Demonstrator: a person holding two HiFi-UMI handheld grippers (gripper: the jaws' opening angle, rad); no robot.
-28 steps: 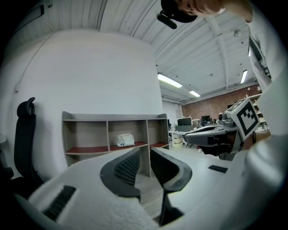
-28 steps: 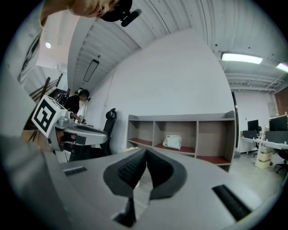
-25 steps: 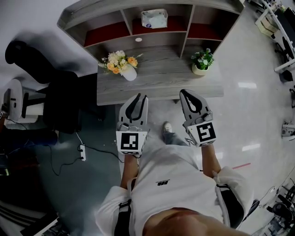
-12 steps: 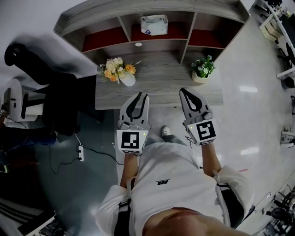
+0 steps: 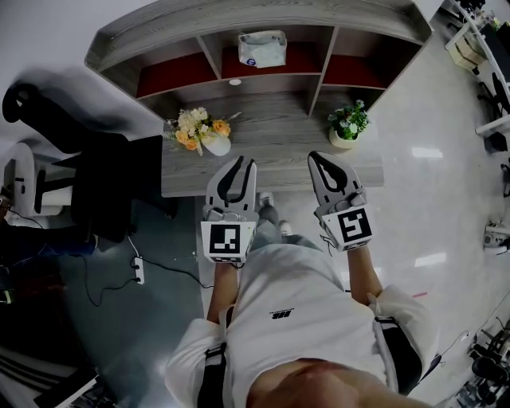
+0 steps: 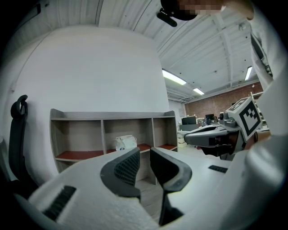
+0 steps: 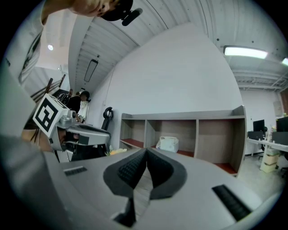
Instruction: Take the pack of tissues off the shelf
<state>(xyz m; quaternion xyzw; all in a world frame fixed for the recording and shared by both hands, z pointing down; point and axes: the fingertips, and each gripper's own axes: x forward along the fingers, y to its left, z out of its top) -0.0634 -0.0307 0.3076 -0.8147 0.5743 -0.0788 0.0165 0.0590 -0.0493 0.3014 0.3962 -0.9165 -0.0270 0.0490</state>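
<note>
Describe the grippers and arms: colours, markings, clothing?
Left gripper and right gripper: light grey shells, curved jaws, dark ribbed pads. Each has a white cube with a black square marker. White short-sleeved T-shirt, dark straps at the shoulders.

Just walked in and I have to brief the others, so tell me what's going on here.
A person stands at a desk with a gripper in each hand, both pointed toward the shelf at its back. The pack of tissues sits in the shelf's middle compartment, untouched. The left gripper has its fingers apart, the right gripper has them together. Neither holds anything, and both hang near the desk's front edge, short of the shelf.
</note>
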